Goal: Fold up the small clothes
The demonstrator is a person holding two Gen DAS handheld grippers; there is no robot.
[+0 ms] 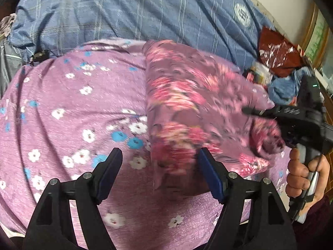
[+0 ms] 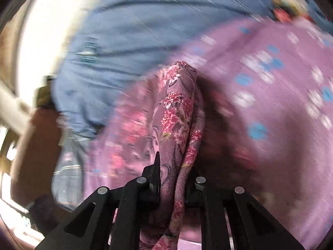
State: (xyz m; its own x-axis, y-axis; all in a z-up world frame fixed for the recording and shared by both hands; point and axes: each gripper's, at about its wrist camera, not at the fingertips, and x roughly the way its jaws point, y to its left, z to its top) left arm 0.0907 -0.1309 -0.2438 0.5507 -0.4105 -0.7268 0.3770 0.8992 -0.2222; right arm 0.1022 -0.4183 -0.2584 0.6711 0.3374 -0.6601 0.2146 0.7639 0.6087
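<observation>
A small mauve garment with pink and red flowers (image 1: 187,104) lies partly folded on a lilac bedsheet with white and blue flowers (image 1: 72,108). My left gripper (image 1: 160,158) is open and empty, its blue-padded fingers either side of the garment's near edge. My right gripper (image 1: 247,110) comes in from the right, held by a hand, shut on the garment's right part. In the right wrist view the right gripper (image 2: 172,166) pinches a bunched fold of the garment (image 2: 177,112), lifted above the sheet (image 2: 270,104). Both views are motion-blurred.
A blue plaid quilt (image 1: 145,10) lies behind the sheet. A red bag (image 1: 276,52) and blue cloth (image 1: 285,85) sit at the right. A grey bag (image 1: 10,62) is at the left edge.
</observation>
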